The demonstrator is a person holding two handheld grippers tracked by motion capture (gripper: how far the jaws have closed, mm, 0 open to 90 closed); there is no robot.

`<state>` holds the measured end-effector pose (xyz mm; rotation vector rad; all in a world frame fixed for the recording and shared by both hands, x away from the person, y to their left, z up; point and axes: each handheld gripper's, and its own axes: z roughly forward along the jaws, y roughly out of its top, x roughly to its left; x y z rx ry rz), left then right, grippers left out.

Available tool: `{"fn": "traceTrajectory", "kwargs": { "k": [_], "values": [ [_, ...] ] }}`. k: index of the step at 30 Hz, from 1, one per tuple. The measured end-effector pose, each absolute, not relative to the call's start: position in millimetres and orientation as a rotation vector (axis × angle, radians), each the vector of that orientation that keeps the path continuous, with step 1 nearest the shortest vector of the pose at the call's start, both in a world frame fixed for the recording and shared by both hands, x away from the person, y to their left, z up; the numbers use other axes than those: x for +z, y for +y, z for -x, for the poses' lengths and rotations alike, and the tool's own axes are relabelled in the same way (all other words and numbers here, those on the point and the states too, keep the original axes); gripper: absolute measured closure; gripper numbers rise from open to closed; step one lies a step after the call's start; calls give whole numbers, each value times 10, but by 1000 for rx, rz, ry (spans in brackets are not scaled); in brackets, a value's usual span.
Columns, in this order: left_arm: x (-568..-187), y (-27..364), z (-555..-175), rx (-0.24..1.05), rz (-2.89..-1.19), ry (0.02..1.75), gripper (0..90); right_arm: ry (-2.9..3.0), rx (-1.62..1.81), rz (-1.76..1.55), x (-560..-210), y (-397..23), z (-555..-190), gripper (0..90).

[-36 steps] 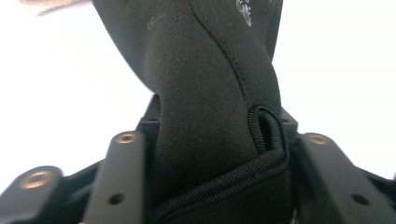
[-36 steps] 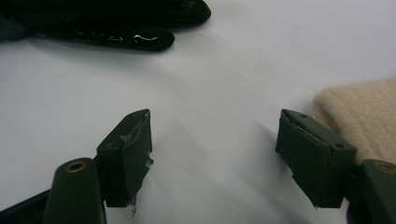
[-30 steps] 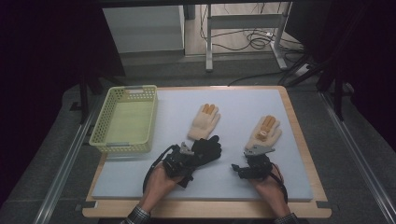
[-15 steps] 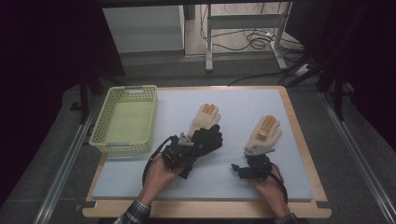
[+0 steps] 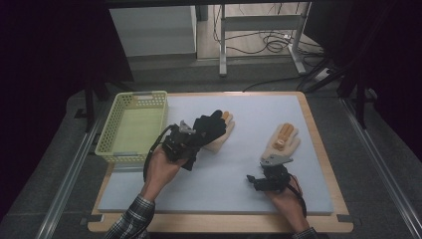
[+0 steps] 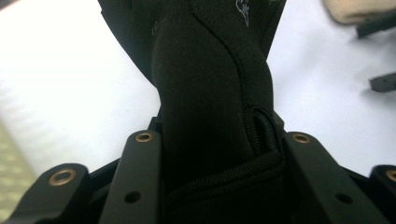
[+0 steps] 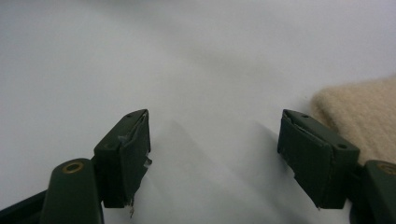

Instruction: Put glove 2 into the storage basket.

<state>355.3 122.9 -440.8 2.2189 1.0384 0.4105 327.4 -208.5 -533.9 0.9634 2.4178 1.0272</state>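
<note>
Grey mat on table [image 5: 308,149] — left tongs [image 5: 191,137] clamped on black glove [image 5: 209,127], lifted clear above tan glove [image 5: 225,130], presumably bound for yellow basket [image 5: 112,144]; right tongs [image 5: 266,167] open, empty, near second tan glove [image 5: 282,139].

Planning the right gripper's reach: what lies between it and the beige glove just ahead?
Only bare white mat between right gripper and beige glove, in the right gripper view.
</note>
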Motion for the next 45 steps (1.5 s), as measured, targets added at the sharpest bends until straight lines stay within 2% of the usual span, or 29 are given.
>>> {"fn": "traceTrajectory", "kwargs": {
  "k": [22,39,45],
  "values": [
    [-4190,1968,-3957,522,-2129,1274,630,2418,1027,-962,-5340,-2087,-3276,251],
    [-4316,2837,-4132,621,-2017,1524,622,2416,1031,-963,-5342,-2086,-3276,251],
    [-4450,3072,-4220,607,-1990,1588,621,2417,1031,-963,-5342,-2086,-3277,251]
  ]
}}
